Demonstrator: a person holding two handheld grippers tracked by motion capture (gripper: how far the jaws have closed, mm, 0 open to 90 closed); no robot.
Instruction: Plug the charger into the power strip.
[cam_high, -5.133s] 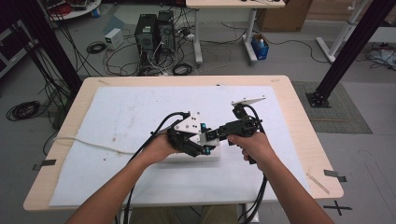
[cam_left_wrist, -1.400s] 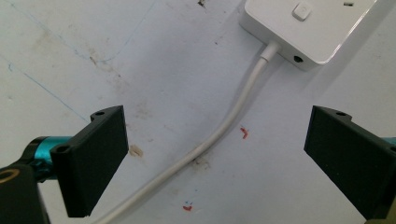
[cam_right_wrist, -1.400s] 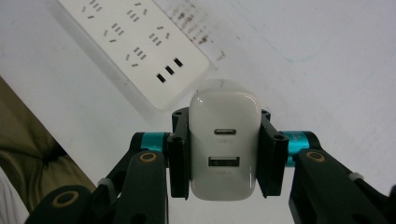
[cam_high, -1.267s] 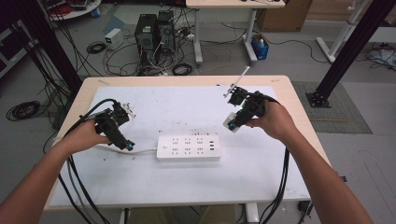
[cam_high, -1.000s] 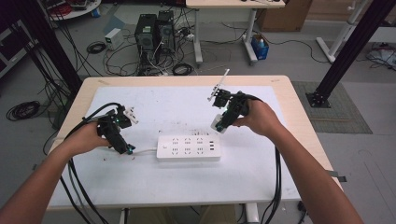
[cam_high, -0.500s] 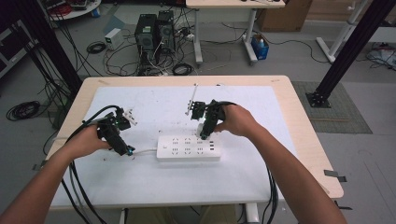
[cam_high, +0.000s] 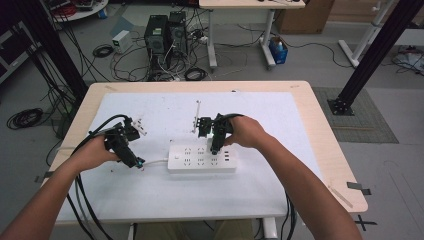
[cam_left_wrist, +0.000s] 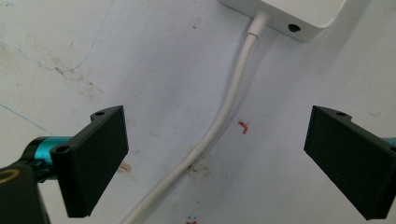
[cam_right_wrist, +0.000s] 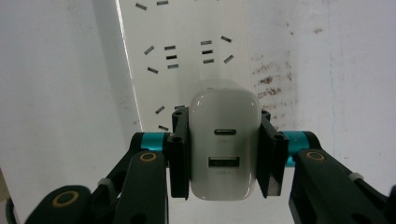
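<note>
1. The right claw (cam_right_wrist: 225, 156) is clamped on a white charger (cam_right_wrist: 225, 154), its two jaws pressing the charger's flat sides with the port face turned toward the claw's camera. The charger hangs just above the power strip (cam_high: 202, 158), which lies flat near the middle of the table (cam_high: 310, 165), long side parallel to the near edge.

2. The step in hand looks like plugging the charger into the strip. Do it well by first lining the hidden prongs up with one pair of slots (cam_right_wrist: 169, 57); the right gripper view puts the charger over the strip's row of sockets, so only a small sideways correction seems needed.

3. Keep the charger square to the strip's top face. A tilt would probably make one prong catch the slot edge and push the strip along the table.

4. Lower straight down with steady pressure and no twisting, and keep the grip firm until the charger's base sits flush on the strip.

5. The left claw (cam_left_wrist: 219, 158) stands with its jaws wide apart, holding nothing, hovering over the strip's white cord (cam_left_wrist: 224, 116) just beside the strip's end nearest the table's left edge. Bringing it down to pin the cord or that end would likely steady the strip against the push.

6. Only then spread the right jaws and lift away vertically, so the seated charger is not dragged out again.
</note>
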